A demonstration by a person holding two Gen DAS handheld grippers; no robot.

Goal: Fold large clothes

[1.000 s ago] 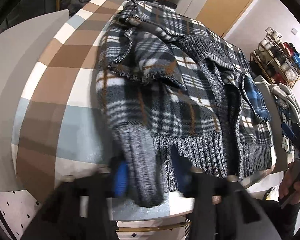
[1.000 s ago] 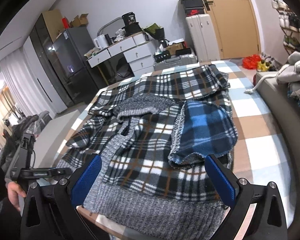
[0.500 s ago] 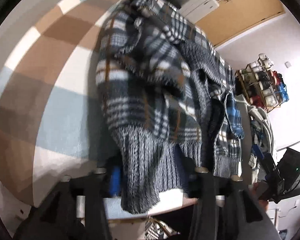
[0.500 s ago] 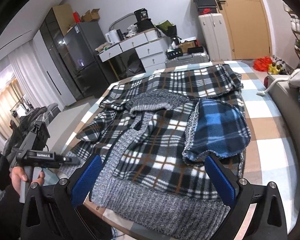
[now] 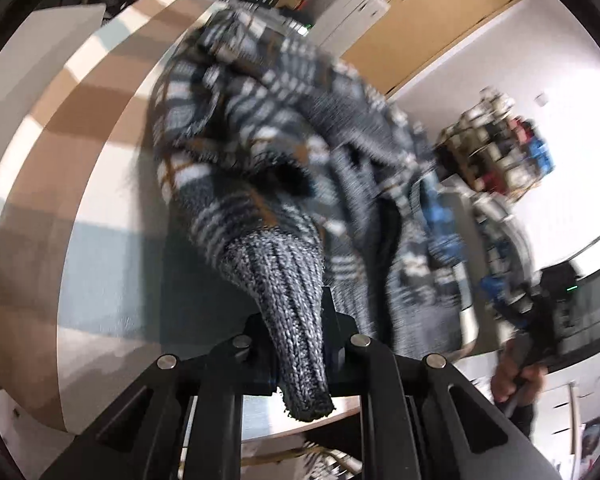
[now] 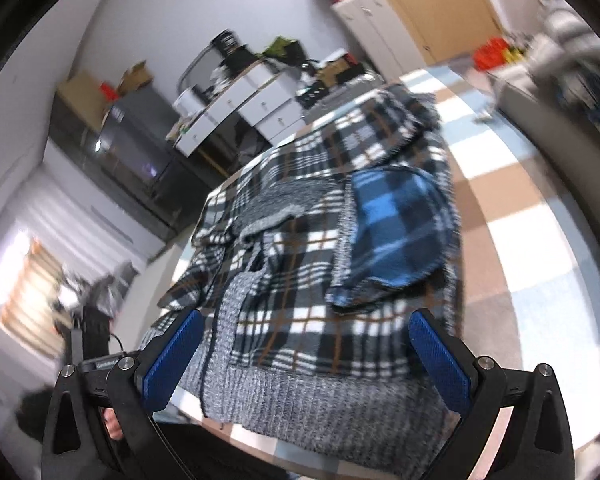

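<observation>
The left gripper [image 5: 300,344] has just closed, fingers pinching the plaid jacket's [image 6: 320,264] grey ribbed cuff [image 5: 288,312]. The jacket sprawls across the checked worktop [image 6: 512,216]. The right gripper [image 6: 306,356] hovers wide, holding nothing, at the near hem.

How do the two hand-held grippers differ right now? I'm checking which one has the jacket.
The left hand-held gripper has just closed on the jacket's grey ribbed cuff; the right hand-held gripper stands wide open and grips nothing. The left's pads are hidden by knit; the right's blue pads show fully. The left pulls the sleeve off the bed; the right hangs over the ribbed hem. Both have black frames.
</observation>
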